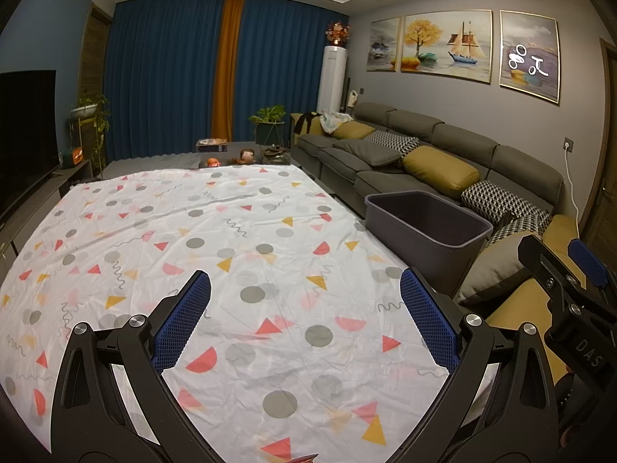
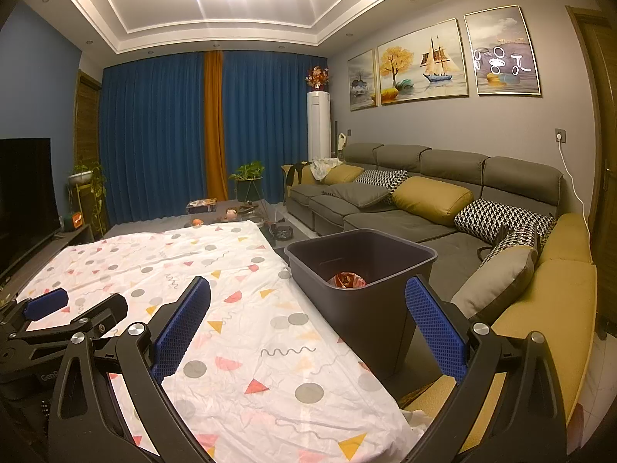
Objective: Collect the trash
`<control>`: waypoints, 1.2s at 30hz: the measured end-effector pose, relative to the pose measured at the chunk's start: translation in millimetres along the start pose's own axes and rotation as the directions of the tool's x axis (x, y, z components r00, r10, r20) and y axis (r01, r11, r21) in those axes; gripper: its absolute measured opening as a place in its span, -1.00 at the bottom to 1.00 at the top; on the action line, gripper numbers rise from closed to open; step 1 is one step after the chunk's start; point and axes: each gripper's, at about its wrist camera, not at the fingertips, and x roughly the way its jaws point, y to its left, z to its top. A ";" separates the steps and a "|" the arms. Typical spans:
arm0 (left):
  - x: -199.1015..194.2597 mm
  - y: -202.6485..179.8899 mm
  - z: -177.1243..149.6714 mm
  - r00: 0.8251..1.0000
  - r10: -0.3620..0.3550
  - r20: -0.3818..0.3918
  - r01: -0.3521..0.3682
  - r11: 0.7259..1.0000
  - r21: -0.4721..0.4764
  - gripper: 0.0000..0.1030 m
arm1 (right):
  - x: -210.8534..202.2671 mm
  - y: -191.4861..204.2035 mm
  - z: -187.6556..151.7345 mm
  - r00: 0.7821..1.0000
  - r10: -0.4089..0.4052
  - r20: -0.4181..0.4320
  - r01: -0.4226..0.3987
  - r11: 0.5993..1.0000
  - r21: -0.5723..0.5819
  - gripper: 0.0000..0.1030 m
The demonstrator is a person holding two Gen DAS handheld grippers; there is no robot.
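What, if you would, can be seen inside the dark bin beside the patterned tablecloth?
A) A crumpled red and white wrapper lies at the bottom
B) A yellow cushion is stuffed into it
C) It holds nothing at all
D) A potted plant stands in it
A: the right wrist view looks down into the bin and shows a crumpled red and white wrapper lying at its bottom; both grippers are open and hold nothing.

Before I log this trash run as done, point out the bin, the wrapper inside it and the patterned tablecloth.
bin (image 2: pixel 370 310), right wrist view, on its dark front wall.
wrapper (image 2: pixel 346 280), right wrist view, on the crumpled red and white middle.
tablecloth (image 1: pixel 246 239), left wrist view, on a bare middle stretch.
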 end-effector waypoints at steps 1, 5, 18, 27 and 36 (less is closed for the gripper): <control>-0.1 -0.2 -0.2 1.000 -0.001 0.000 0.001 1.000 0.000 0.88 | 0.1 0.2 0.1 1.000 0.000 0.000 0.000 1.000 0.001 0.89; 0.1 0.5 0.1 1.000 -0.001 0.000 0.001 1.000 0.000 0.88 | -0.4 0.2 -0.3 1.000 0.000 0.002 0.000 1.000 0.002 0.89; -1.8 -1.1 -2.5 1.000 0.001 0.015 -0.001 1.000 0.015 0.78 | -0.8 -0.1 -1.3 1.000 -0.001 -0.002 0.001 1.000 0.001 0.89; -2.2 1.2 -2.5 1.000 -0.006 0.011 0.005 1.000 0.021 0.74 | -1.5 -0.7 -3.0 1.000 -0.002 -0.004 0.002 1.000 0.002 0.89; -2.9 3.3 -3.1 1.000 -0.003 0.009 0.003 1.000 0.022 0.74 | -1.2 -0.6 -5.5 1.000 0.001 -0.009 0.000 1.000 0.003 0.89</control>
